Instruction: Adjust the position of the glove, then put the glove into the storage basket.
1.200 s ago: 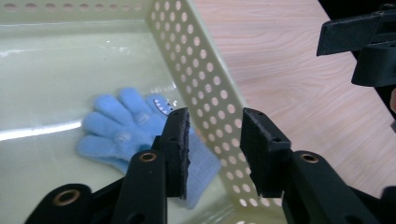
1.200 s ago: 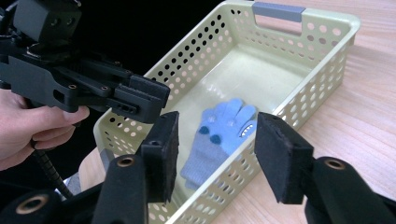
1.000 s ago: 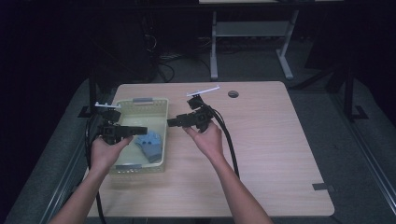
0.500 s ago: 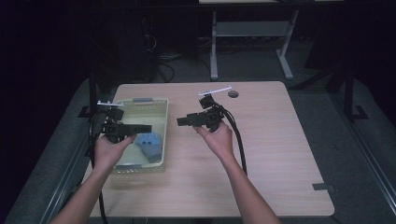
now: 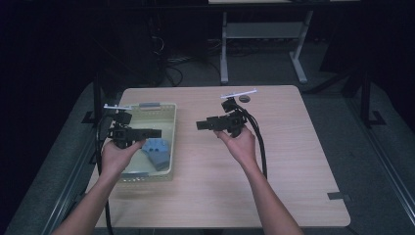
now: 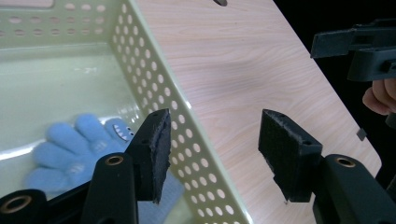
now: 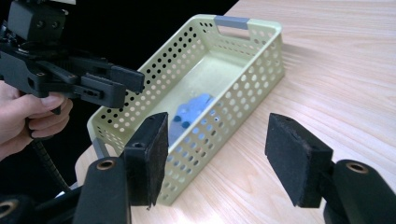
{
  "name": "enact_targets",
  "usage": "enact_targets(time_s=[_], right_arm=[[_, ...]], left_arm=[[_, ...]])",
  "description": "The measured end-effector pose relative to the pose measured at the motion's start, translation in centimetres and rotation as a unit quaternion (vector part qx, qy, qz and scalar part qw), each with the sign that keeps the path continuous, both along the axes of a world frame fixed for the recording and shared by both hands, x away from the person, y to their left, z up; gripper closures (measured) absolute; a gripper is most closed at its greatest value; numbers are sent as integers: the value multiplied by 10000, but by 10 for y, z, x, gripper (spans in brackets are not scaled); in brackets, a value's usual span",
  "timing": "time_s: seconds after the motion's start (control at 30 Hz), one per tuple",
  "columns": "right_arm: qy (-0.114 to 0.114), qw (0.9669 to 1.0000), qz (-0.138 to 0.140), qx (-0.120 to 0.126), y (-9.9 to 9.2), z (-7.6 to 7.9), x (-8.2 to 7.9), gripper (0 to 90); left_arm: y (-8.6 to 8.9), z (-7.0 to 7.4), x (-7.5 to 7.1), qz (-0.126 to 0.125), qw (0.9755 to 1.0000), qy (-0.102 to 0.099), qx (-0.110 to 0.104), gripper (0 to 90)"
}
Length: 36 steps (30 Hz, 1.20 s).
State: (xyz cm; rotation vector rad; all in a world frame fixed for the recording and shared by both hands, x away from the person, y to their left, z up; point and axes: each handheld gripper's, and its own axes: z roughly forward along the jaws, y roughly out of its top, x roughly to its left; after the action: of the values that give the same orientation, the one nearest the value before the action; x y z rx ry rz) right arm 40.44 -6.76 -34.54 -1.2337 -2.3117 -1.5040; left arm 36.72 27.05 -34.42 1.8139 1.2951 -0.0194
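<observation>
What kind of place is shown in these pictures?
Probably a lab or workshop set up for recording: a light wooden table in a dark room, cabled handheld grippers, a second white-legged metal table behind, and loose cables on the floor.

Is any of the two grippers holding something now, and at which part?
Nothing is held. The left gripper and right gripper are open and empty; the blue toy lies in the basket.

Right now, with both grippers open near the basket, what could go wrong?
1. The left gripper, whose jaws have just been opening, hangs over the basket rim with nothing between them; dipping down could clip the perforated wall and shove the basket.
2. The blue plush toy lies low inside, near that wall, so a grab may catch the wall as well.
3. The right gripper, also just opening and empty, points toward the left one; the two could collide.
</observation>
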Motion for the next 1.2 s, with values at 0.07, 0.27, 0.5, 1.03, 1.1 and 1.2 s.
enact_targets(time_s=[0.07,0.27,0.5,1.03,1.1,1.2], right_arm=[[10,10000,-20,-4,-4,-1,-1,385],[28,9999,-102,-82,-18,-5,-3,375],[76,9997,-199,-83,-32,-8,-5,356],[169,9986,-504,-77,-72,-17,-12,339],[190,9983,-540,-87,-76,-19,-13,337],[185,9981,-578,-66,-85,-20,-16,337]], left_arm=[[-2,1,0,-22,10000,-9,5,428],[-10,2,1,-68,10000,-43,-16,421],[-18,3,0,-161,9998,-87,28,407],[-44,6,-3,-392,9991,-159,-29,391],[-50,7,-5,-428,9989,-168,-68,391],[-57,7,-7,-495,9986,-196,-66,391]])
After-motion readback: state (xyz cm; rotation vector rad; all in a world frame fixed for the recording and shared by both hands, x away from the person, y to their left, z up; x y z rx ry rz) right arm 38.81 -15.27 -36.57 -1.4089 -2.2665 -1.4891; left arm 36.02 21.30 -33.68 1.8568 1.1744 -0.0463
